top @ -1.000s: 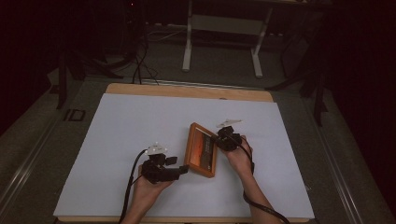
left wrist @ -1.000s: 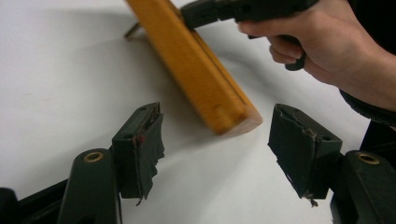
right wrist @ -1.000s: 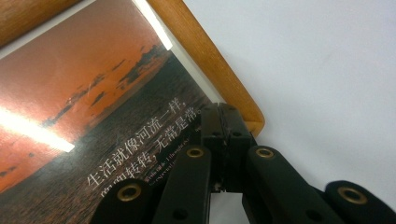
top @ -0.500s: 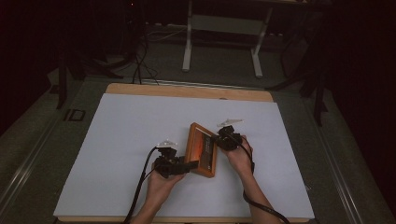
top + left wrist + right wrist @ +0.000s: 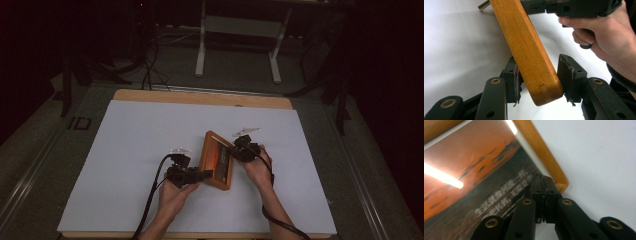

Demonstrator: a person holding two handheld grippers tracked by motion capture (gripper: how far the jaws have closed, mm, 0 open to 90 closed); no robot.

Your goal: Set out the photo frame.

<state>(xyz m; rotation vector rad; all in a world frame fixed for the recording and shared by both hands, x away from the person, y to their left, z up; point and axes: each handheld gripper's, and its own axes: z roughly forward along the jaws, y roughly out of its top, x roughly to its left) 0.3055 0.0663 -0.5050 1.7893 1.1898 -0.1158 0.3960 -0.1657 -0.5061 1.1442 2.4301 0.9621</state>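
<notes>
A wooden picture frame (image 5: pixel 217 161) with an orange sunset print behind its glass sits a little toward the person's side of the middle of the white table sheet (image 5: pixel 130 150), tilted up off the sheet rather than lying flat. At the frame's right edge the right gripper (image 5: pixel 239 149) has its jaws pinched together on that side of the frame, the pads (image 5: pixel 543 192) pressed tight where the wood border meets the print, and the right hand (image 5: pixel 257 167) behind it grips the handle. At the frame's near left corner the left gripper (image 5: pixel 200 175) straddles the rounded wooden edge; its jaws have just been closing with the frame between them, the left pad (image 5: pixel 516 79) looks to be against the wood while the right pad (image 5: pixel 567 75) stands just beside it with a slim gap, so it is loosely around the frame, not clamped. The left hand (image 5: pixel 172 192) holds that gripper low over the sheet, its cable (image 5: pixel 150 200) trailing back toward the sheet's near edge.
</notes>
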